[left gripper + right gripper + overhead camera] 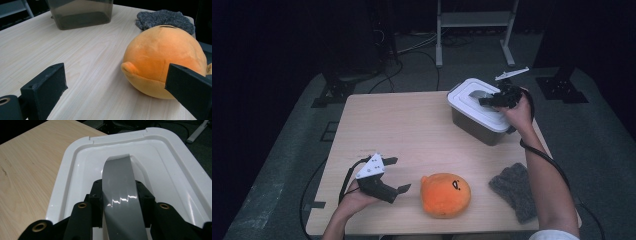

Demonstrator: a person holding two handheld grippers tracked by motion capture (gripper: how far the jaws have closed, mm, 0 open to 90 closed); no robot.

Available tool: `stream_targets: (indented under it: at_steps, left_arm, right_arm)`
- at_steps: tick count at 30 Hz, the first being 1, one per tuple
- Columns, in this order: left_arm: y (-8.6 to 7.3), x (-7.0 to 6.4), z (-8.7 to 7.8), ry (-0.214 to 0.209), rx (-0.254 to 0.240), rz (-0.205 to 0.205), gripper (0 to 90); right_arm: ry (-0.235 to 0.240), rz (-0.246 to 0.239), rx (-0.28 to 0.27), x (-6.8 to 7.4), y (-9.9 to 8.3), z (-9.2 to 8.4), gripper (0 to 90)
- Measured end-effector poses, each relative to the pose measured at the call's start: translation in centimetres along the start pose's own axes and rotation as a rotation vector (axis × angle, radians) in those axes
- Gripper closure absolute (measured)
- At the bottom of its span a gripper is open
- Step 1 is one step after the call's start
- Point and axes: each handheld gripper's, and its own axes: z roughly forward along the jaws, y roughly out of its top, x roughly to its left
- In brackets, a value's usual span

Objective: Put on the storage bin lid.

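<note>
The fingers (96,195) of the right gripper (119,195) are clamped on the grey handle (120,195) of a white lid (75,170), one black pad on each side of the strap with no gap showing. The lid sits on a smoky grey bin (477,125) at the far right of the wooden table (402,125), and from the high view the right gripper (494,100) comes at the handle from the bin's right side. Whether the lid is seated flat on the bin or already a touch raised is hard to judge from these angles. The left gripper (394,175) rests low over the near left of the table with its jaws wide apart and nothing between them; an orange plush toy (445,194) lies just beside it (in the left gripper view the toy (162,60) sits behind the right-hand jaw, apparently untouched). A dark grey knitted cloth (514,189) lies near the table's front right edge, apart from the toy.
</note>
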Motion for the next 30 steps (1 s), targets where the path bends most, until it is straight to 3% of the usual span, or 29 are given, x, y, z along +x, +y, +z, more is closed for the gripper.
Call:
stream_targets:
  at_steps: [4, 8, 14, 21, 30]
  left_arm:
    - [-0.1, 0.0, -0.2, 0.001, -0.001, -0.003, 2.8]
    - [-0.3, 0.0, -0.3, 0.002, 0.001, -0.008, 2.8]
    - [-0.4, -0.1, -0.5, -0.003, 0.002, -0.008, 2.8]
    - [-0.6, 0.1, -0.6, -0.003, 0.0, -0.011, 2.8]
    - [-0.7, 0.0, -0.7, -0.005, -0.002, -0.013, 2.8]
  right_arm:
    - [0.017, -0.012, 0.007, 0.1, 0.0, 0.0, 65.6]
    - [0.065, -0.002, 0.02, 0.2, 0.2, 0.1, 67.0]
    - [0.085, -0.01, 0.019, 0.6, 0.1, 0.1, 67.4]
    - [0.136, -0.058, 0.039, 1.7, 0.3, 0.4, 67.4]
    - [0.221, -0.136, 0.07, 4.1, 0.7, 1.2, 67.4]
